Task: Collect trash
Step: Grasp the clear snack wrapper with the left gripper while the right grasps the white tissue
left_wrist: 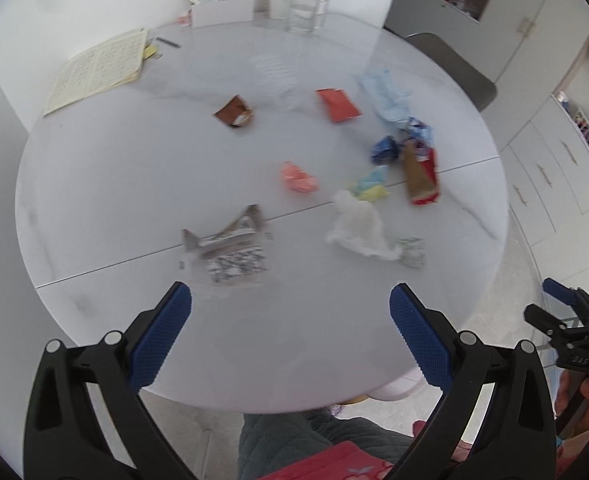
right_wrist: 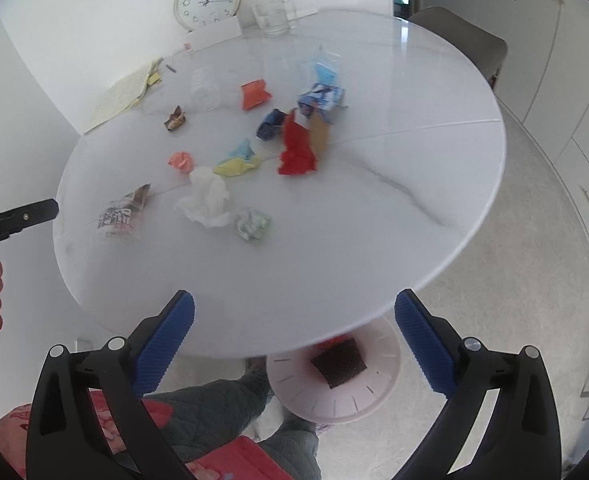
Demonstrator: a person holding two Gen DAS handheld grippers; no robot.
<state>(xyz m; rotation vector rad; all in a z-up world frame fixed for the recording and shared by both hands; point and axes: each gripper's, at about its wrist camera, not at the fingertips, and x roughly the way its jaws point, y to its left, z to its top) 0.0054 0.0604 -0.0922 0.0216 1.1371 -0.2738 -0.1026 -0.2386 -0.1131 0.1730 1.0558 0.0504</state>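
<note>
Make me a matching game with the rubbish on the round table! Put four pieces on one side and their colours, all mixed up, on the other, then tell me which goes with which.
Things:
1. crumpled tissue
2. flat snack packet near the glass jug
3. small scrunched ball next to the tissue
4. crushed wrapper beside the tall red bag

Colours:
A. dark blue
B. pink
C. white
D. orange-red

Pairs: 1-C, 2-D, 3-B, 4-A

Both tongs are open and hold nothing, so all four pieces lie on the table.
</note>
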